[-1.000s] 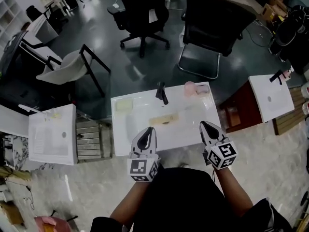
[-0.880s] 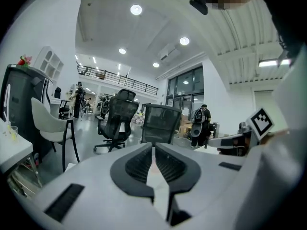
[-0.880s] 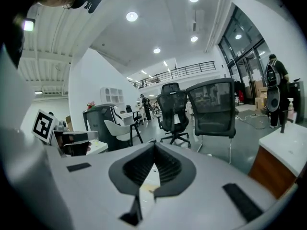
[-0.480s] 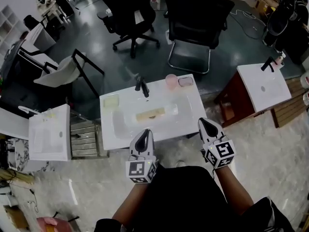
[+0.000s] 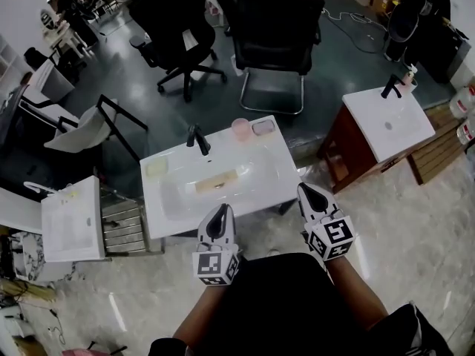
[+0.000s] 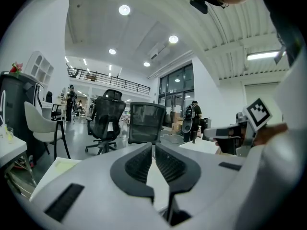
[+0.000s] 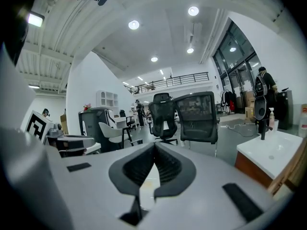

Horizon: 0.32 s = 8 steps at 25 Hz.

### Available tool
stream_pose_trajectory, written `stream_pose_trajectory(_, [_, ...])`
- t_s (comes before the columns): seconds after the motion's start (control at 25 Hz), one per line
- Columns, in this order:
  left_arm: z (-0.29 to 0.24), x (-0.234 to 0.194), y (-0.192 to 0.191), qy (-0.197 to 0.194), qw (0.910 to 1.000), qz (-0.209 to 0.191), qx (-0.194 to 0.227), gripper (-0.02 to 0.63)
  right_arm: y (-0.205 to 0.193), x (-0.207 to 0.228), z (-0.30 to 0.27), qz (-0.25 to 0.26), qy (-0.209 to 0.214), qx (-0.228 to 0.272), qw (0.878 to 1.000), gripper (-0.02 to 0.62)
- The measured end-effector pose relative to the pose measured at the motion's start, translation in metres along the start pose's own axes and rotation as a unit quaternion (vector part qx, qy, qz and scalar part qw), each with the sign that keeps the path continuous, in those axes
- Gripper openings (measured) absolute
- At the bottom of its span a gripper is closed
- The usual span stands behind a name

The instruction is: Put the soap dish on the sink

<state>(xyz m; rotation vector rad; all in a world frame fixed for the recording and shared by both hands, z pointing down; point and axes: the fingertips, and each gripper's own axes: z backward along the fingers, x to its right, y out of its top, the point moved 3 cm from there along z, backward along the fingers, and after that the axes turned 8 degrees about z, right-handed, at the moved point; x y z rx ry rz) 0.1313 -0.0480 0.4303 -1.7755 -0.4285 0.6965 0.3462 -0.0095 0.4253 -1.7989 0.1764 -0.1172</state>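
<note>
**Plainly, the soap dish sits on the sink's back rim, tongs clear of it**

You stand at 6 o'clock of a white sink, set where pale marbled tile meets a dark glossy floor. A mesh-backed chair and a black swivel chair stand at 12 o'clock. A second sink is at 2 o'clock, a third sink at 8 o'clock.

On the back rim the tap is at 11 o'clock. At 1 o'clock stands a pink cup with the soap dish just beside it. The dish looks small from here; its long axis appears to run along the rim, 9 to 3 o'clock, one short end toward the cup. A yellow pad lies at 9 o'clock, a tan strip in the basin.

Your left gripper and right gripper hover at the near edge, both clenched on nothing.
</note>
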Motion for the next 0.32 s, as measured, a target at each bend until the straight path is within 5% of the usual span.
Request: stream_pose_trajectory(0.32, [0.010, 0.009, -0.014, -0.023, 0.9996, 0.004, -0.017, 0.026, -0.008, -0.010, 0.007, 0.006, 0.003, -0.006, 1.000, -0.002])
